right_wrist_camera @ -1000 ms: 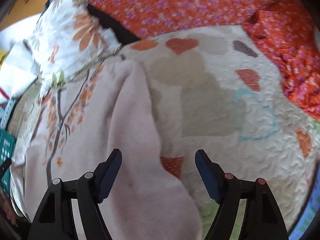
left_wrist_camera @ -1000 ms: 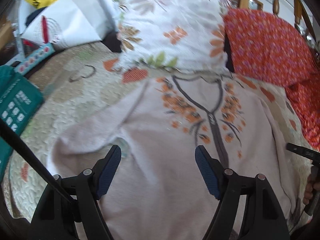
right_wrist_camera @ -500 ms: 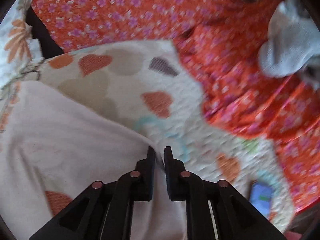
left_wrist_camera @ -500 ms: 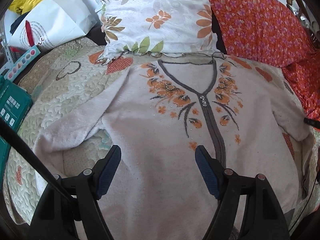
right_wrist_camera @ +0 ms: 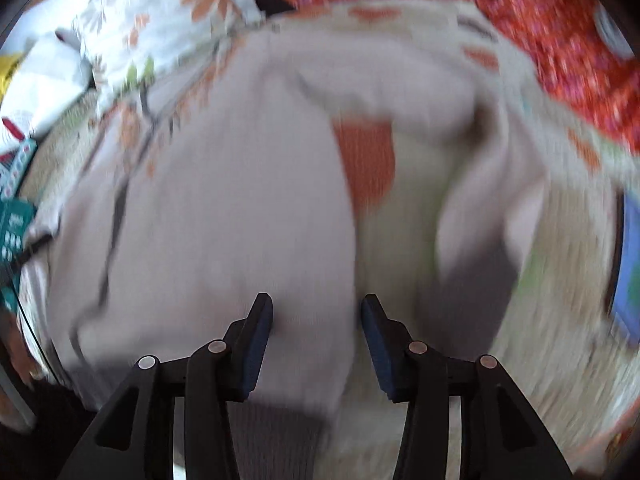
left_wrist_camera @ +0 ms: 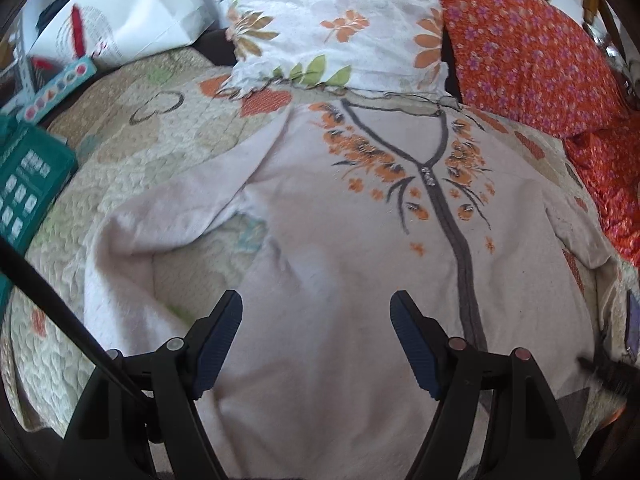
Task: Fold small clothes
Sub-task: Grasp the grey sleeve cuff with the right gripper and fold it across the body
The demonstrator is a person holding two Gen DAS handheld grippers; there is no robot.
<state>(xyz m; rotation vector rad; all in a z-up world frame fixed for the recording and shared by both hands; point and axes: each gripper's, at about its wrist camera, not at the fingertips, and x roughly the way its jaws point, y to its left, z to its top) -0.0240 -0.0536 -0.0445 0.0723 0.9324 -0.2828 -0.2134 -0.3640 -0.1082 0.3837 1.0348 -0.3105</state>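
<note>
Both tongs gape: left tongs (left_wrist_camera: 316, 336) and right tongs (right_wrist_camera: 317, 330) over pink cardigan (left_wrist_camera: 360, 240)

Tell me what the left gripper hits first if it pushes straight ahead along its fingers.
Most likely the pale cardigan: the open left gripper points across its body, with the floral pillow only beyond the collar. Depth is uncertain.

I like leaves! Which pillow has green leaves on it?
The white pillow, right behind the cardigan's collar. It has orange flowers and green leaves. The orange pillow beside it has only small purple flowers.
</note>
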